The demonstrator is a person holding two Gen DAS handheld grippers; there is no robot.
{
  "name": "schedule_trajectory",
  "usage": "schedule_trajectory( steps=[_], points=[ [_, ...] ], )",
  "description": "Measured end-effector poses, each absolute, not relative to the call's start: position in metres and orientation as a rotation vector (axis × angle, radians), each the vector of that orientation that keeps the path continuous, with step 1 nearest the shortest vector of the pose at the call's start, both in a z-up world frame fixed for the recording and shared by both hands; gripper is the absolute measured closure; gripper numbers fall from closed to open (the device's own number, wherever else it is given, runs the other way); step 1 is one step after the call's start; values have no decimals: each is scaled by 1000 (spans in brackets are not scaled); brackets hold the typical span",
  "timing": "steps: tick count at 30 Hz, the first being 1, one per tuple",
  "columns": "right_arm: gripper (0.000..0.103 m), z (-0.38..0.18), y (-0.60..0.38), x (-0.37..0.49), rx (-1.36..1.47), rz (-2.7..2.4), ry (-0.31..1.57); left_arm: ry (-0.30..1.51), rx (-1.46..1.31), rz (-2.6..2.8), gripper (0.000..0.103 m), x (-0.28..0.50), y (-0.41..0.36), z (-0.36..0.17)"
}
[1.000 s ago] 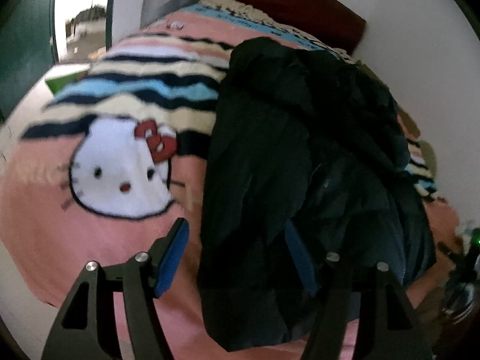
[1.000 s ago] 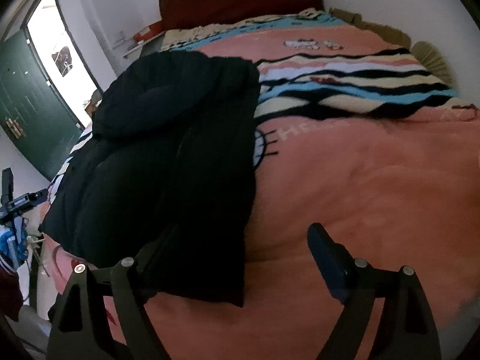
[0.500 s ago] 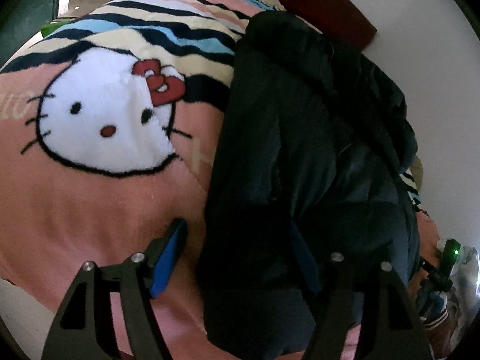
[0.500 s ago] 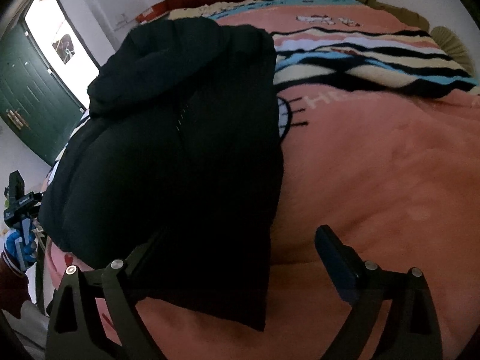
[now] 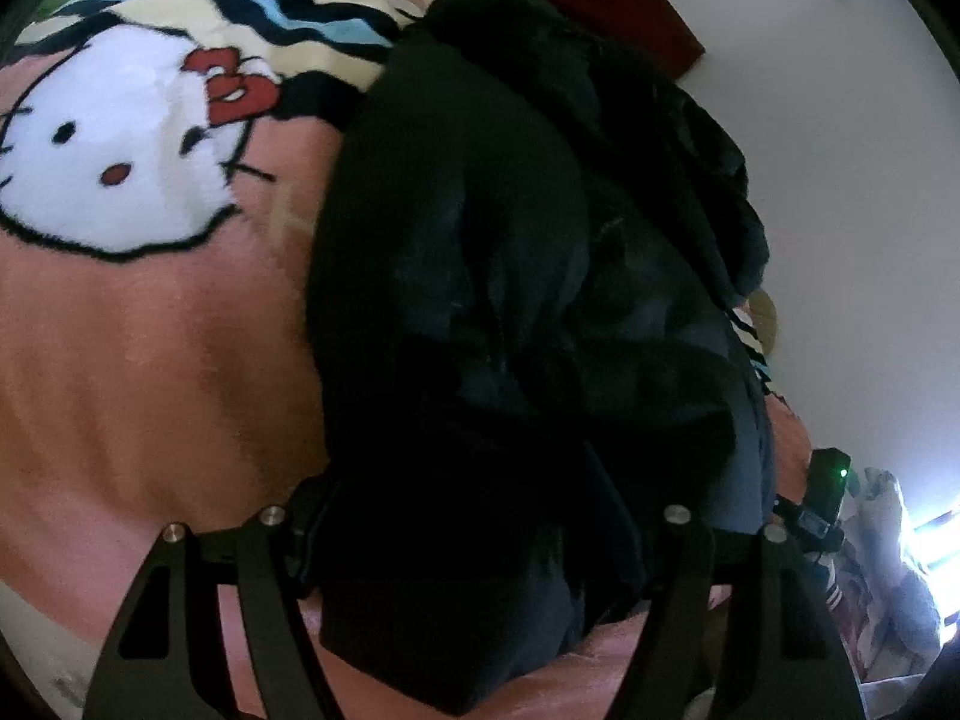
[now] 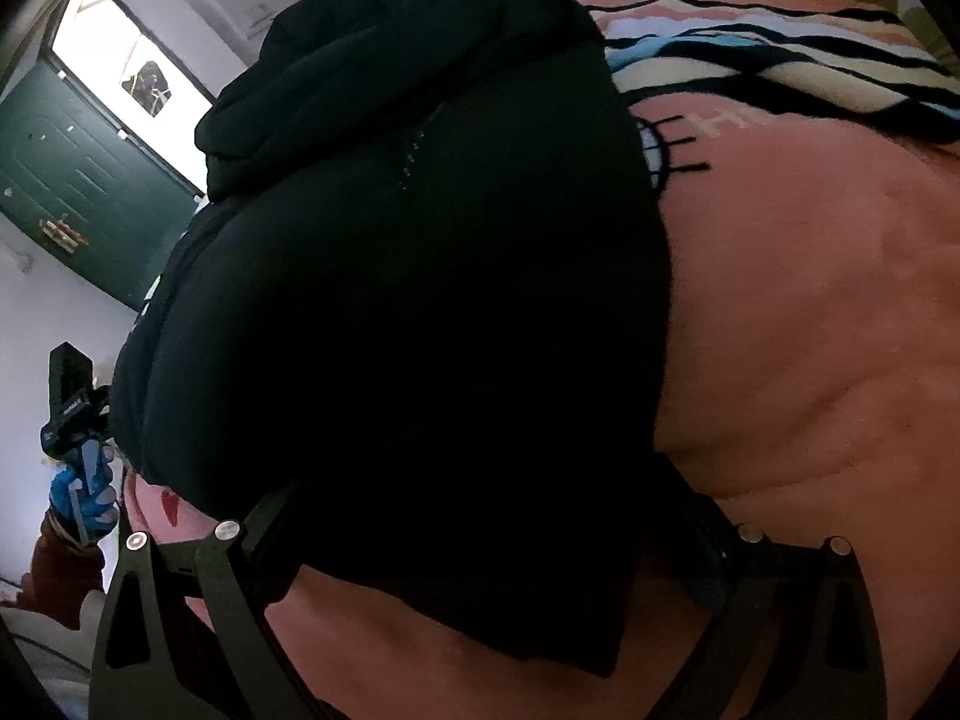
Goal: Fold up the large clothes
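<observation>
Straddling near hem of black coat [image 5: 480, 276] on bed [image 5: 150, 360]: left tongs [image 5: 474, 540] spread; right tongs [image 6: 480, 546] spread, just widening, coat between, ready for fold grab.

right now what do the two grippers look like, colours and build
Both the left gripper and right gripper have black, triangular open-frame fingers with round silver bolt heads on top. The pads are hard to see in the dark. No cables or sleeves show.
</observation>
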State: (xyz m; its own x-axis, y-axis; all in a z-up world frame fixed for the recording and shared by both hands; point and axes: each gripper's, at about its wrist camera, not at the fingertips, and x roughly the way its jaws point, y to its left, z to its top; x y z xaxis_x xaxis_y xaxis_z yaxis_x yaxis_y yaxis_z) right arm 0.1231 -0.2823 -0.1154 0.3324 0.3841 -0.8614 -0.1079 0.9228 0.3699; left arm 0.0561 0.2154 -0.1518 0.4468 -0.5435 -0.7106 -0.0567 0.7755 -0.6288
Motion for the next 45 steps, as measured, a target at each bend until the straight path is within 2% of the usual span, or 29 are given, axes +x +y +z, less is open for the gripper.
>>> schedule_trajectory(
  steps=[2,4,7,16,19,20,24,26,29,38,40,42,45],
  points=[
    [12,-116,-281,124,282,337,1192,1075,-626,-323,33,54,211,-149],
    [26,-117,-280,123,305,352,1188,1064,-623,-329,33,51,206,-146],
    [34,-118,-281,120,339,367,1173,1056,-640,-353,33,48,200,-142],
    [34,-123,-286,122,392,400,1149,1034,-730,-354,33,47,199,-137],
    [37,-122,-286,121,396,415,1138,1008,-760,-345,35,45,199,-134],
    [38,-123,-289,120,400,417,1134,1000,-764,-341,36,43,200,-132],
    [51,-122,-294,118,427,428,1109,992,-732,-313,59,41,199,-125],
    [59,-121,-297,117,451,428,1093,983,-736,-314,65,41,198,-123],
    [66,-121,-295,117,459,428,1078,976,-769,-325,66,40,196,-128],
    [64,-124,-295,113,491,403,1086,1000,-804,-378,62,39,199,-145],
    [67,-121,-292,113,467,400,1083,992,-780,-380,67,38,197,-141],
    [72,-119,-290,114,449,402,1079,981,-757,-386,76,37,195,-137],
    [79,-113,-286,116,414,397,1071,958,-739,-398,82,36,193,-127]
  ],
)
